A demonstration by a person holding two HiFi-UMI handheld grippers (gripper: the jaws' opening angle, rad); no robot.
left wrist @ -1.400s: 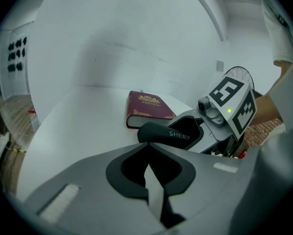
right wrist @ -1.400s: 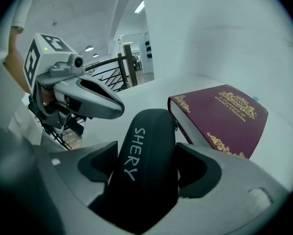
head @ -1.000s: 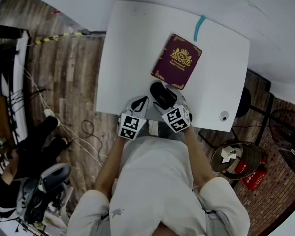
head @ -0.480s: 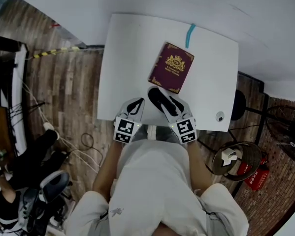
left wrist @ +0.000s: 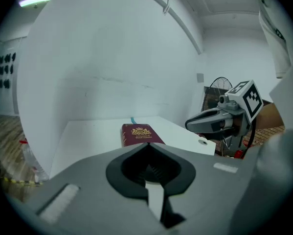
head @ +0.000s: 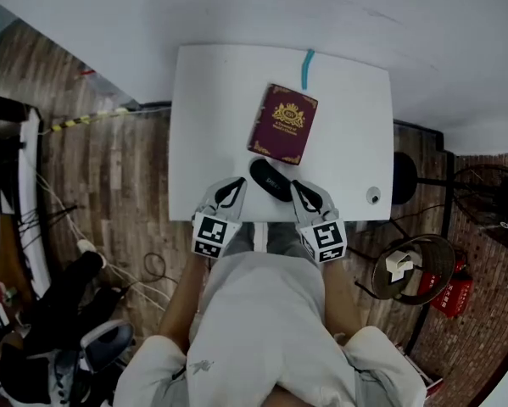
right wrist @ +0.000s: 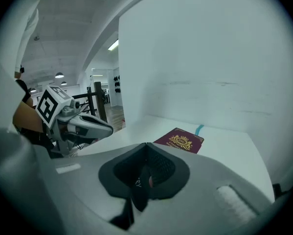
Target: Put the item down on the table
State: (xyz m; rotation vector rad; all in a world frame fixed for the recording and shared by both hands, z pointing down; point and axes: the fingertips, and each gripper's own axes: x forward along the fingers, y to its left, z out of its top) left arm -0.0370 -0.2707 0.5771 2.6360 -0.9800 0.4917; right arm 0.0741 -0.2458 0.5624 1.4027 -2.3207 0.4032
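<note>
Black oblong case [head: 270, 179] lies on white bench [head: 204, 142], near maroon gold-crested book [head: 283, 124]. Right hand-held gripper [head: 304, 193] just closed, empty. Left hand-held gripper [head: 233, 188] shut, empty. Task looks done.

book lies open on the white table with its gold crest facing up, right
Not quite. The book lies closed, not open, on the white table with its gold crest facing up. The head view shows its cover shut.

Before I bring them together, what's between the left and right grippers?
A black oblong item lies on the white table between the left gripper and right gripper; the head view shows it.
</note>
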